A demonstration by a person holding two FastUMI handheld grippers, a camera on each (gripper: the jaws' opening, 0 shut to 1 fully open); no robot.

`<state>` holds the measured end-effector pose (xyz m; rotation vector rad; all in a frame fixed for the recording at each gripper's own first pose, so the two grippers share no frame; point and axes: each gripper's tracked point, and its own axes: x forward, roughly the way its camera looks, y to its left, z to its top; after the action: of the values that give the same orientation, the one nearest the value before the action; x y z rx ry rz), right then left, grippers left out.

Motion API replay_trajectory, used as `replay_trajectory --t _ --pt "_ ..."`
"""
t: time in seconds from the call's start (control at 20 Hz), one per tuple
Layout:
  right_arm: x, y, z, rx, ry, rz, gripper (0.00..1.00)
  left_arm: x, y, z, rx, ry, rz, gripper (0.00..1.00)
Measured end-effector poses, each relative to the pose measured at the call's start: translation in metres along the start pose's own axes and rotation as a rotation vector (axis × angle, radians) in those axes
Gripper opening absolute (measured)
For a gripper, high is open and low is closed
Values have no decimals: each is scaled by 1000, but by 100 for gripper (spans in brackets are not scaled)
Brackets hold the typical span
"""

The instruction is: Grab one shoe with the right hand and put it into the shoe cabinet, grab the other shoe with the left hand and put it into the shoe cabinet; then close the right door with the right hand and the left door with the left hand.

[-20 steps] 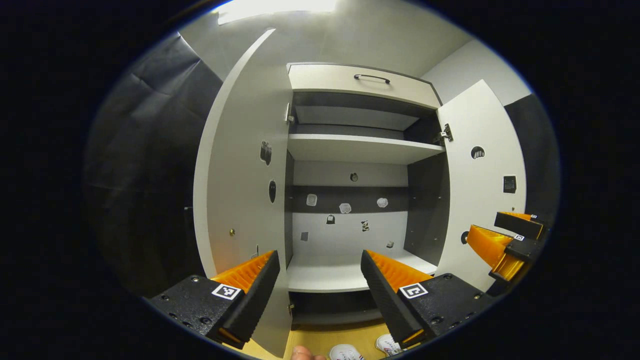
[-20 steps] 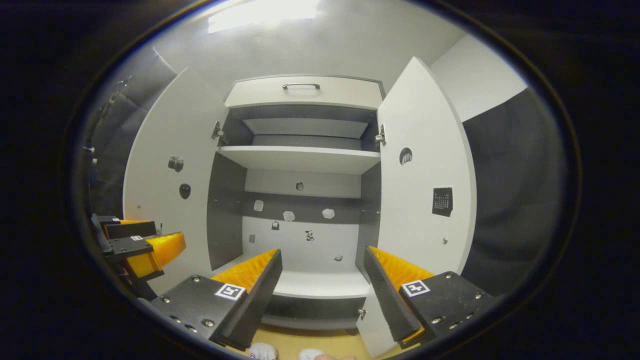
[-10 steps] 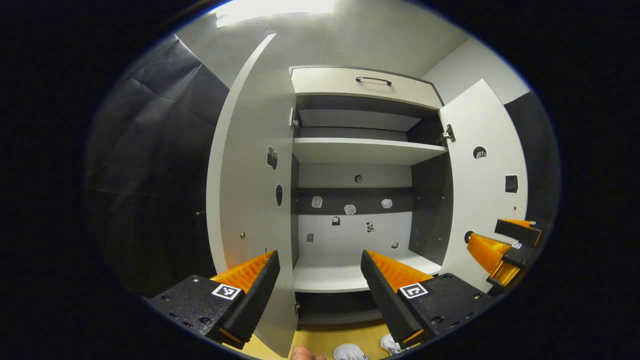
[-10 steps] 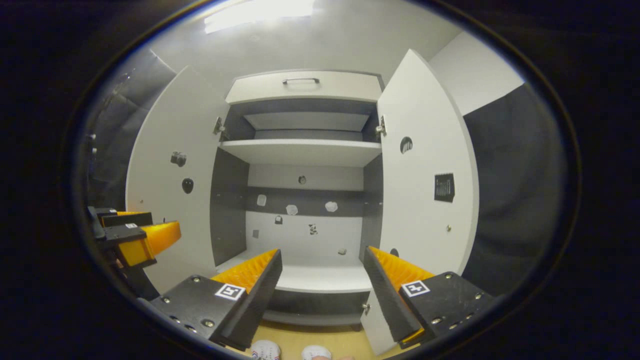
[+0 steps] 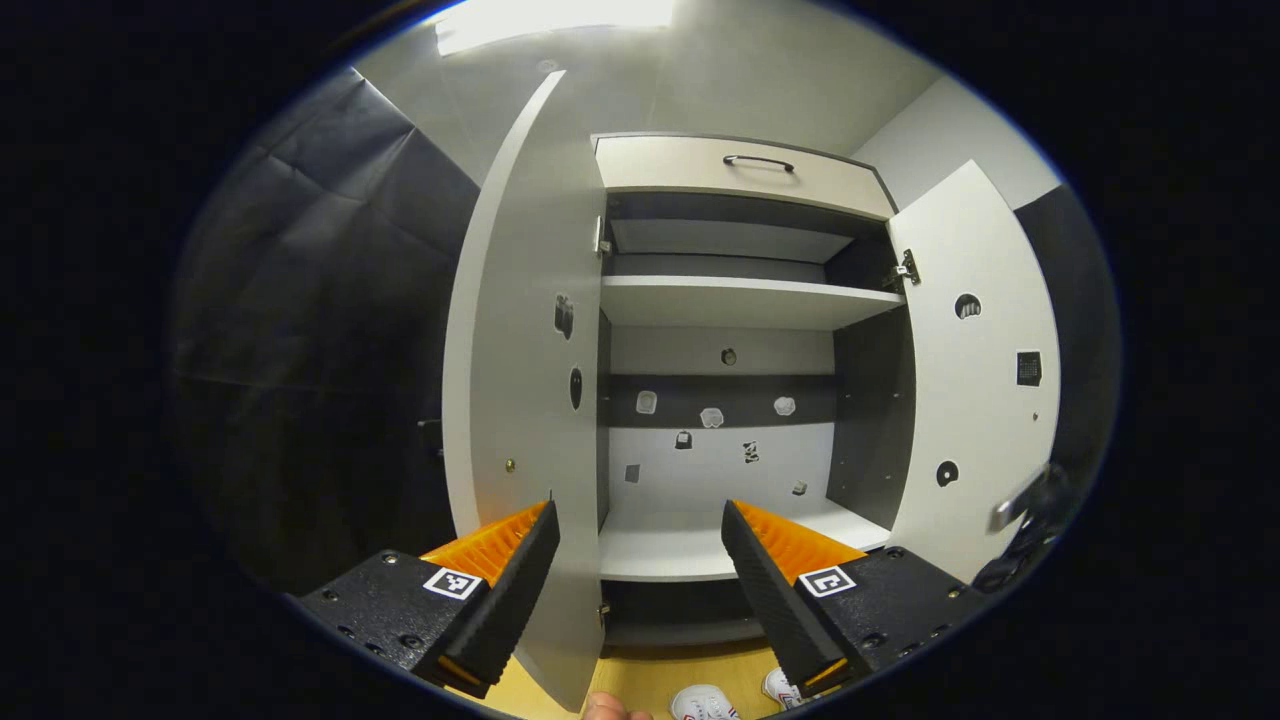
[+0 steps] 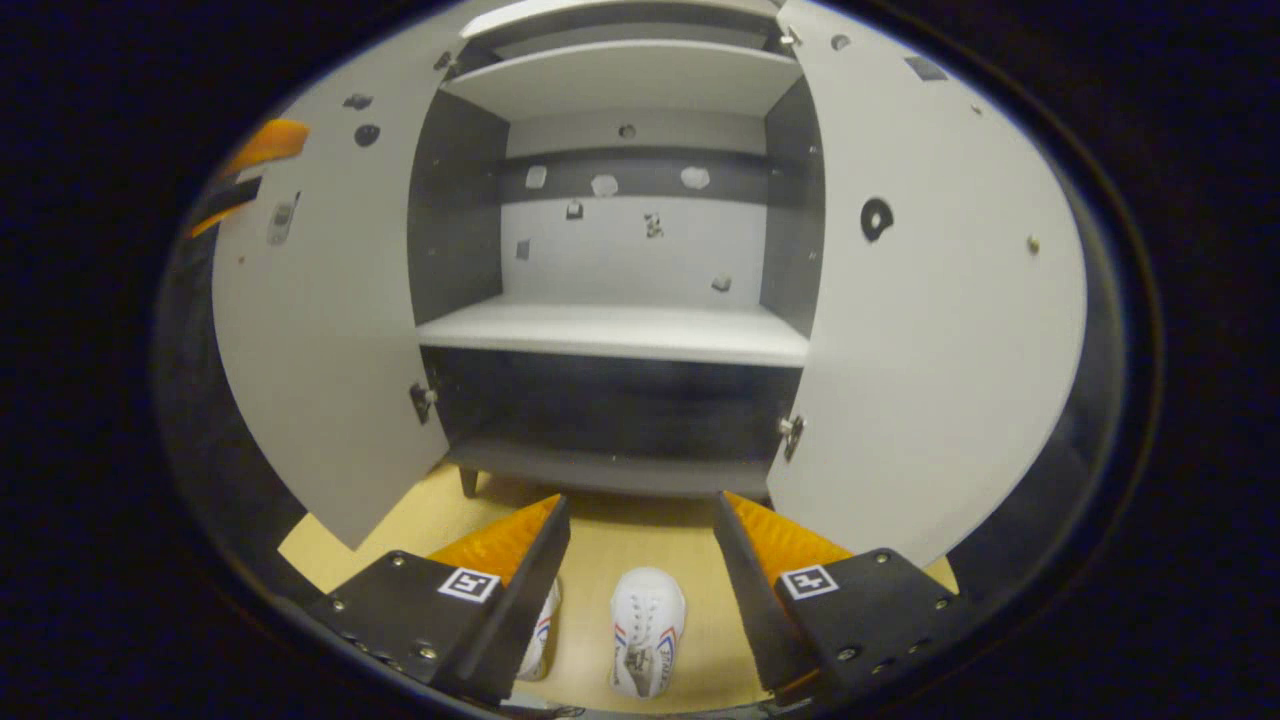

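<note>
Item: pair of shoes, two pieces, white with coloured side stripes. Location: on the floor [image 6: 690, 560] before the cabinet [image 6: 620, 330], both pieces outside it, toes turned toward it. In the right gripper view one shoe [image 6: 647, 630] is seen whole between the fingers of the right tongs [image 6: 640, 590]; the other shoe [image 6: 541, 630] lies just beside it to the left, half hidden behind a finger. Both toes are also glimpsed at the bottom edge of the left gripper view.

Handling, as judged: light; upper soft and yielding, sole stiffer; not fragile, not slippery. Laces and tongue are loose and offer poor purchase. The whole shoe is best taken across its width at the middle or at the heel collar, where the wall is firmest; a pinch on the toe cap alone is likely to let the shoe swing.

Right tongs: spread wide, nothing held, poised above the shoes and not touching them.

Left tongs [image 5: 640, 590]: spread wide, nothing held, raised and pointed into the cabinet.

Cabinet: left door [image 6: 320, 330] and right door [image 6: 930, 330] both swung open; lower shelf [image 6: 615, 335] bare. A shoe is to be set well back on it so that the doors clear it.
</note>
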<state>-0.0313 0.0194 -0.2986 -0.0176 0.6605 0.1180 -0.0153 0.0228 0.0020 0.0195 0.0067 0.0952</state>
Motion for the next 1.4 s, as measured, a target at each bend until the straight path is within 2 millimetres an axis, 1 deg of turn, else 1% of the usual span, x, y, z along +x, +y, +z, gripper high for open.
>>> replay_trajectory --t 0.05,0.1,0.15,0.2,0.25,0.35,0.45,0.55,0.7,0.8,0.9,0.95,1.0,1.05,1.1,1.15,1.2,1.25,1.3,1.35,1.4 --pt "11 0 -26 -3 62 -1 87 -1 1 -1 1 2 6 99" --pt "20 3 -48 0 118 17 74 -1 3 -2 2 5 12 99" --pt "28 7 -70 2 173 26 72 -2 5 -3 2 8 19 99" --pt "35 8 -93 4 232 39 73 -2 6 -4 4 12 26 99" --pt "40 10 -116 7 286 45 72 -2 8 -5 4 16 32 99" --pt "51 14 -152 1 381 61 73 -2 9 -8 3 24 40 98" --pt "57 17 -184 0 470 77 72 -3 10 -10 9 27 45 97" --pt "63 19 -207 3 536 84 72 -3 11 -12 16 35 51 97" --pt "69 22 -226 14 600 101 72 -4 11 -15 12 45 57 97" --pt "73 25 -234 13 624 112 72 -3 11 -15 16 47 61 97" --pt "76 29 -237 20 646 123 72 -3 12 -16 16 48 65 99" --pt "83 25 -243 6 661 101 72 -3 12 -16 15 50 67 99" --pt "81 21 -241 7 669 85 56 -4 12 -16 14 51 69 99" --pt "81 21 -240 13 686 82 48 -5 12 -17 13 54 72 99" --pt "81 21 -241 5 705 83 45 -4 12 -18 11 56 74 98" --pt "83 18 -245 -27 715 80 45 -5 13 -19 8 58 76 99" --pt "87 14 -256 -55 716 54 42 -5 13 -20 6 60 77 99" --pt "84 13 -242 -80 714 38 19 -5 13 -20 4 60 75 98" --pt "83 13 -241 -106 711 29 20 -6 13 -20 0 60 74 98" --pt "87 13 -243 -123 703 28 20 -6 12 -19 -4 59 73 99" --pt "84 15 -240 -128 699 15 7 -6 12 -20 -5 58 72 97"
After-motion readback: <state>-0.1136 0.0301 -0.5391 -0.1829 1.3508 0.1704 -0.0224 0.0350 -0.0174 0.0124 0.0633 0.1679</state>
